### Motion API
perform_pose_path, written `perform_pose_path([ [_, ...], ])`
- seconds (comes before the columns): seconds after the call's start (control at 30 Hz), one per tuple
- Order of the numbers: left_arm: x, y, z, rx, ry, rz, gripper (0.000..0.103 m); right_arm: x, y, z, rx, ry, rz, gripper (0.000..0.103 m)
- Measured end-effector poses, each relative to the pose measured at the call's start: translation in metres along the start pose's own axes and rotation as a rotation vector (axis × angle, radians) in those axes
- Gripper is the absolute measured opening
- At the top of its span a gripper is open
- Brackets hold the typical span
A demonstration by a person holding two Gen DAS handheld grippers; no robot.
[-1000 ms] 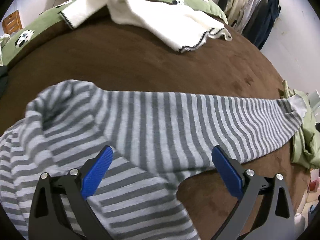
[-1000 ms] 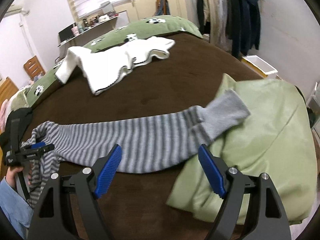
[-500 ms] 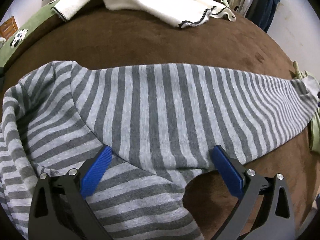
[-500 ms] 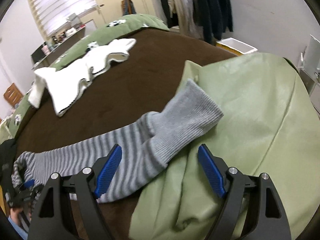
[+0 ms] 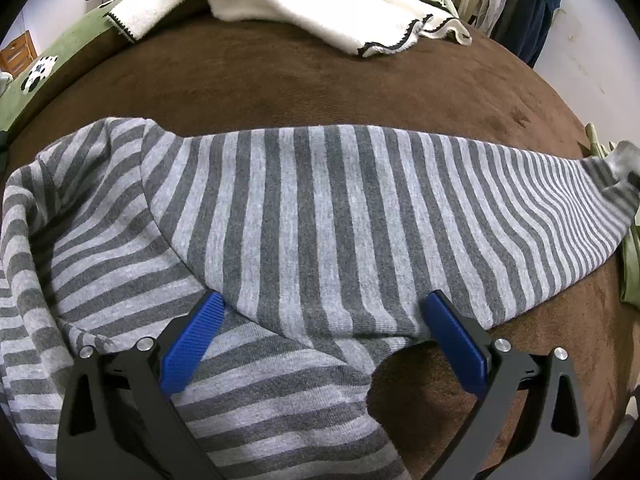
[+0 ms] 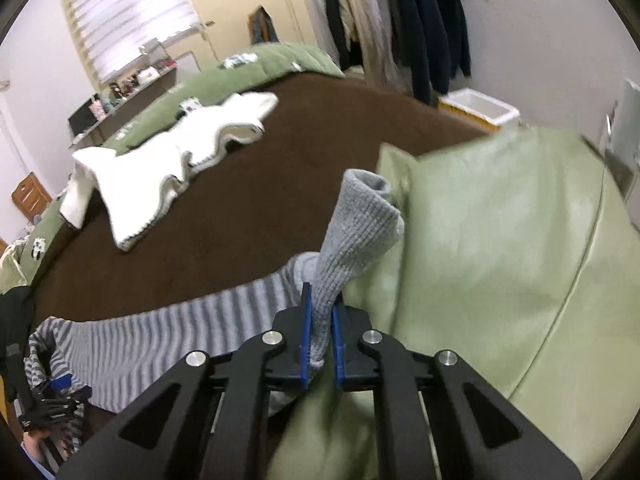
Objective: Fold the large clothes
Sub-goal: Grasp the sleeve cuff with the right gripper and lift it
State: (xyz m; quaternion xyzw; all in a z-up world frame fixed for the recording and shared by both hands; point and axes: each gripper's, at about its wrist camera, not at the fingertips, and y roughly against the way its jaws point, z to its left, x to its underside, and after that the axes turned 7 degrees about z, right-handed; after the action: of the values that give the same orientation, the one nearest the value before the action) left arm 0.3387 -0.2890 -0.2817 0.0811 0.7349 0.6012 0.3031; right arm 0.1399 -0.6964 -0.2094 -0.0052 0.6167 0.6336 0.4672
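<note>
A grey striped sweater (image 5: 320, 208) lies across the brown bed cover (image 5: 320, 88), with one sleeve stretched out to the right. My left gripper (image 5: 324, 320) stands open just above the cloth where that sleeve joins the body, its blue pads (image 5: 192, 340) straddling the seam with nothing pinched. In the right wrist view, the plain grey cuff (image 6: 360, 220) of the sleeve rises from between the blue pads of my right gripper (image 6: 321, 300). Its jaws are closing and the pads press on the cuff. The left gripper (image 6: 60, 394) shows small at the lower left.
A white knit garment (image 5: 320, 8) lies spread at the far side of the bed. A light green garment (image 6: 500, 260) lies under and beside the cuff. Hanging clothes (image 6: 400, 20) and a white bin (image 6: 480, 108) stand by the far wall.
My right gripper moved right along the sleeve to its cuff and went from wide open to shut on it, and the cuff now stands up. The left gripper sank closer to the sweater, then stayed still.
</note>
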Motion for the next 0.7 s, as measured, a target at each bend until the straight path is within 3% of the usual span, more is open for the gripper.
perform_pose_path([
  [0.23, 0.001, 0.004, 0.001, 0.014, -0.007, -0.019, 0.097, -0.025, 0.068, 0.045, -0.063, 0.075, -0.149, 0.009],
  [0.37, 0.001, 0.017, 0.005, 0.014, 0.014, -0.027, 0.096, -0.040, 0.114, 0.091, -0.123, 0.154, -0.243, 0.009],
  [0.5, 0.005, 0.049, 0.010, 0.017, 0.022, -0.075, 0.096, -0.052, 0.156, 0.150, -0.207, 0.244, -0.312, 0.009],
  [0.7, 0.029, 0.109, 0.038, -0.012, 0.063, -0.166, 0.097, -0.055, 0.195, 0.247, -0.327, 0.413, -0.341, 0.009],
])
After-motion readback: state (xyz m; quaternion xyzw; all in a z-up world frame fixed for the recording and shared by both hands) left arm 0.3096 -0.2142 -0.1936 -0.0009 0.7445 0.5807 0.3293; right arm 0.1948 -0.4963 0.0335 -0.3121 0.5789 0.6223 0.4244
